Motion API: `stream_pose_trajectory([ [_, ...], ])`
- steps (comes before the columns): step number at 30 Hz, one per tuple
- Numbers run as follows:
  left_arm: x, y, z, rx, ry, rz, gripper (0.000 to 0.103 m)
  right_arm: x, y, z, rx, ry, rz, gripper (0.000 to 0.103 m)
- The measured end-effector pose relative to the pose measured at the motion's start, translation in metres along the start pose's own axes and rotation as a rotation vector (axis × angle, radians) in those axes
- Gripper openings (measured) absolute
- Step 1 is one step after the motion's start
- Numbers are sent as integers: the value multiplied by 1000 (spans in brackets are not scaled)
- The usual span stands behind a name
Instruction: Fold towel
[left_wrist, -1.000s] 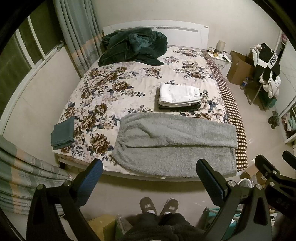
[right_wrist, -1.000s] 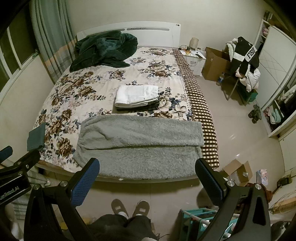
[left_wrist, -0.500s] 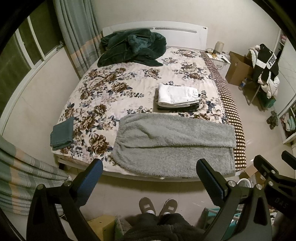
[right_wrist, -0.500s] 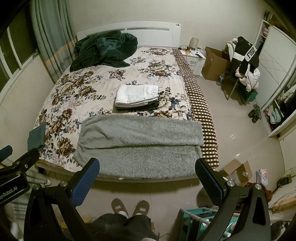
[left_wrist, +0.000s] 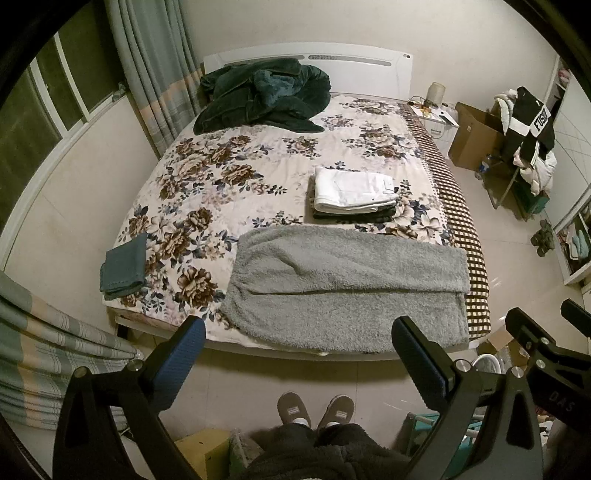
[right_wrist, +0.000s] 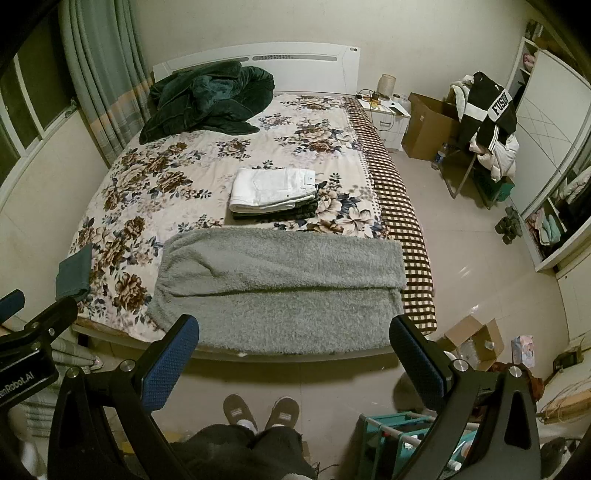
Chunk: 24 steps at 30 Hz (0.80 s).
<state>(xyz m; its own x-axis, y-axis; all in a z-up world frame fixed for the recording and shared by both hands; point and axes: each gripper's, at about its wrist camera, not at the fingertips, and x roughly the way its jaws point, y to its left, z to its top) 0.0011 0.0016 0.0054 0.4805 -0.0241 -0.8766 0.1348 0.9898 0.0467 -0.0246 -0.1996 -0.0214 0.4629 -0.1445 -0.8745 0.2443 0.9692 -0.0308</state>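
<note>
Both the left gripper (left_wrist: 297, 347) and right gripper (right_wrist: 293, 345) hang wide open, holding nothing, above the half-folded grey towel (left_wrist: 343, 288) on the bed (left_wrist: 258, 177).

One fluffy grey towel (left_wrist: 343, 288) lies ahead of the tongs, one stack of folded white and dark clothes (left_wrist: 354, 195) beyond it, one small folded teal cloth (left_wrist: 123, 266) to their left, one crumpled dark green blanket (left_wrist: 262, 96) farthest off. Two grey slippers (left_wrist: 314, 408) show below, and two open cardboard boxes (right_wrist: 424, 125) to the right.
</note>
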Motion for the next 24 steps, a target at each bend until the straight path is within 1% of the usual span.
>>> stream_pose_trajectory([
  [24, 0, 2, -1, -2, -6, -2, 103, -2, 0, -1, 0, -2, 2, 103],
])
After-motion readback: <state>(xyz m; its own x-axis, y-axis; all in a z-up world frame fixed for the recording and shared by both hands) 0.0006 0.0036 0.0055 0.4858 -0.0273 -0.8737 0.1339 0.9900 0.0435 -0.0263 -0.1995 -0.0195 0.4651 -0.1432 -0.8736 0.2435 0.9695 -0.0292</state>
